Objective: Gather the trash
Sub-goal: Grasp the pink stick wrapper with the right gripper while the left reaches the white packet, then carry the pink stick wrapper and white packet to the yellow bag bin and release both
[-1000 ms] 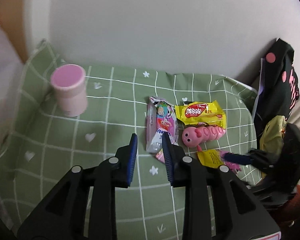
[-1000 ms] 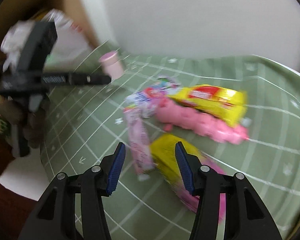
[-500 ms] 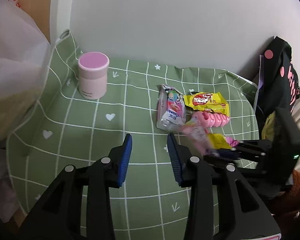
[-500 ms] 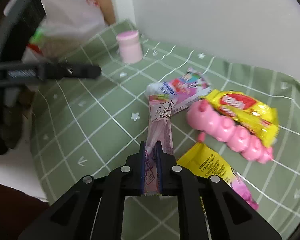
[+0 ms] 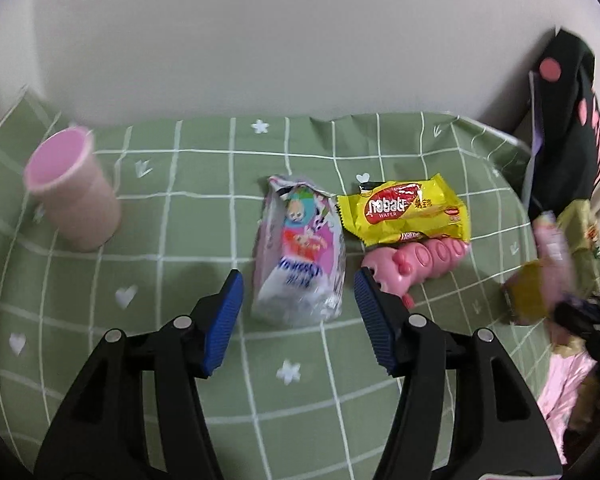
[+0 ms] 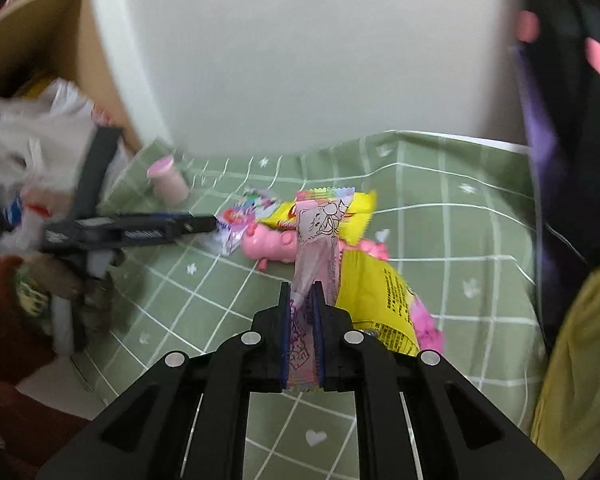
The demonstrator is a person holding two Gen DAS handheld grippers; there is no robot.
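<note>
My left gripper hangs low over the green checked cloth, its jaws opening. The near end of a white and pink cartoon snack wrapper lies between the pads, which do not touch it. A yellow wafer wrapper and a pink caterpillar toy lie to its right. My right gripper is shut on a long pink strip wrapper, held up off the cloth. Beneath it lies a second yellow wrapper on pink foil. In the left wrist view the right gripper is a blur at the right edge.
A pink cup stands at the back left of the cloth. A white plastic bag and a cardboard box sit beyond the left edge. A black bag with pink dots and a yellow-green bag crowd the right side. A white wall stands behind.
My right gripper shut on the pink strip wrapper and lifted it off the cloth. My left gripper opened wider and came down and forward onto the cartoon wrapper.
</note>
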